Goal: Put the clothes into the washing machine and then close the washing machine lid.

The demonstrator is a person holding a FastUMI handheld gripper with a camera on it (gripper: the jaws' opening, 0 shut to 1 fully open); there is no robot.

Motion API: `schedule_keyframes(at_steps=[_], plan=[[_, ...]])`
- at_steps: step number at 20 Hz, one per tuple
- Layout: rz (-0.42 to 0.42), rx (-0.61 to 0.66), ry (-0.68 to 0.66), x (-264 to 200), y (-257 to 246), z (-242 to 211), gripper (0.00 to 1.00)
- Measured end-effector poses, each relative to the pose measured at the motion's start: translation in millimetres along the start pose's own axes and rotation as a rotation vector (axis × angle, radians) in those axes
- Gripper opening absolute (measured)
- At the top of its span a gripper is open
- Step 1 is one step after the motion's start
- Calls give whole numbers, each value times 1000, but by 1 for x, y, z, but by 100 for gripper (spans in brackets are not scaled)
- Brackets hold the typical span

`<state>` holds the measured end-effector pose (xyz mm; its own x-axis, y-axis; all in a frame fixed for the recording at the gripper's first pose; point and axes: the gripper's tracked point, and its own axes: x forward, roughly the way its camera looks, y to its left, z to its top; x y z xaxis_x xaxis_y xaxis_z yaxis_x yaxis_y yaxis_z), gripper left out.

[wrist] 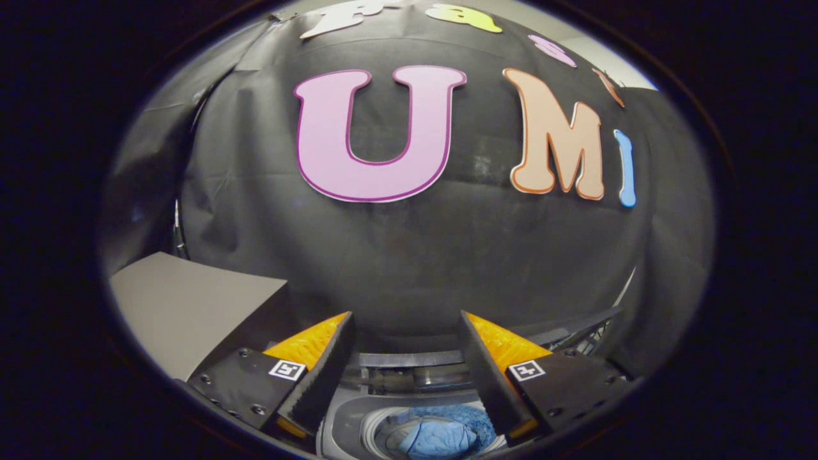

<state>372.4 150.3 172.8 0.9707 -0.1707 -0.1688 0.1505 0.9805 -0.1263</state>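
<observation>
A black cloth wall closes the far side of the booth, with a grey panel [192, 306] leaning in at the left. Low in the gripper view sits the washing machine [409, 390], its drum [383, 434] open to the top and seen between the two fingers. The gripper [409, 358] hangs above that opening with its jaws spread wide and nothing held between them. The clothes [441, 437], blue fabric in a crumpled heap, already lie inside the drum, below and between the fingers. The dark bar behind the opening, on the far side, looks like the edge of the lid [409, 359], though whether it is raised or folded back I cannot tell.

Judging from this, the loading is likely done and closing the lid remains. The cloth is soft, light and limp, so any stray fold could be pinched anywhere. The lid is rigid and probably hinged at the far side; its free edge seems the sensible place to take hold.
</observation>
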Motion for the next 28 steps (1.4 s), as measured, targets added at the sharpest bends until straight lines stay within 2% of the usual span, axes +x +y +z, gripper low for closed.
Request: schedule_keyframes(at_steps=[6,12,19,28], plan=[[22,52,74,-41,-6,-47,98],[11,129,95,-52,-31,-77,98],[4,105,34,-64,-52,-71,96],[-31,72,-106,-90,-95,-50,96]])
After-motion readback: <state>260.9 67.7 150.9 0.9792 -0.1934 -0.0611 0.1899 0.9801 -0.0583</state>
